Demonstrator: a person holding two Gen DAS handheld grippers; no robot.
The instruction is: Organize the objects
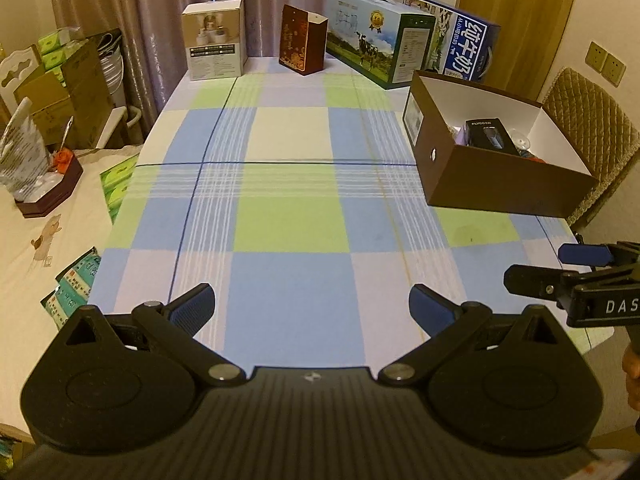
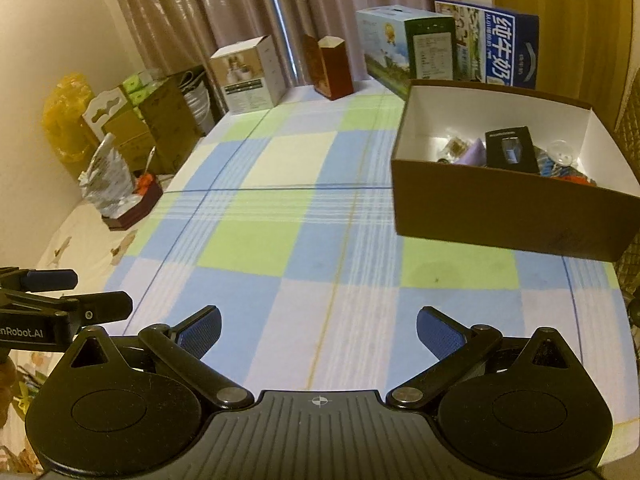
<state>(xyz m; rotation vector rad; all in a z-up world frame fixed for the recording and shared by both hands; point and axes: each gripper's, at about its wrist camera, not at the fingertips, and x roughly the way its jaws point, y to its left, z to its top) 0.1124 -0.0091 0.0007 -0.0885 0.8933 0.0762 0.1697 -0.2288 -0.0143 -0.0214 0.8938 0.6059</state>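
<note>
A brown open cardboard box (image 1: 500,176) (image 2: 508,208) with white inner walls stands at the table's right side. Inside lie a black packaged item (image 1: 490,136) (image 2: 510,150), a purple piece (image 2: 474,152), a clear round piece (image 2: 562,150) and other small things. My left gripper (image 1: 312,306) hovers open over the checked tablecloth near the front edge, nothing between its fingers. My right gripper (image 2: 318,330) is open too and holds nothing; it also shows at the right edge of the left wrist view (image 1: 560,268). The left gripper shows at the left edge of the right wrist view (image 2: 76,292).
At the far end stand a white product box (image 1: 214,40), a dark red carton (image 1: 302,40), a green milk carton (image 1: 380,40) and a blue milk carton (image 1: 460,40). A side table at left carries a foil bag (image 1: 20,160) and tissue packs. A padded chair (image 1: 588,120) is at right.
</note>
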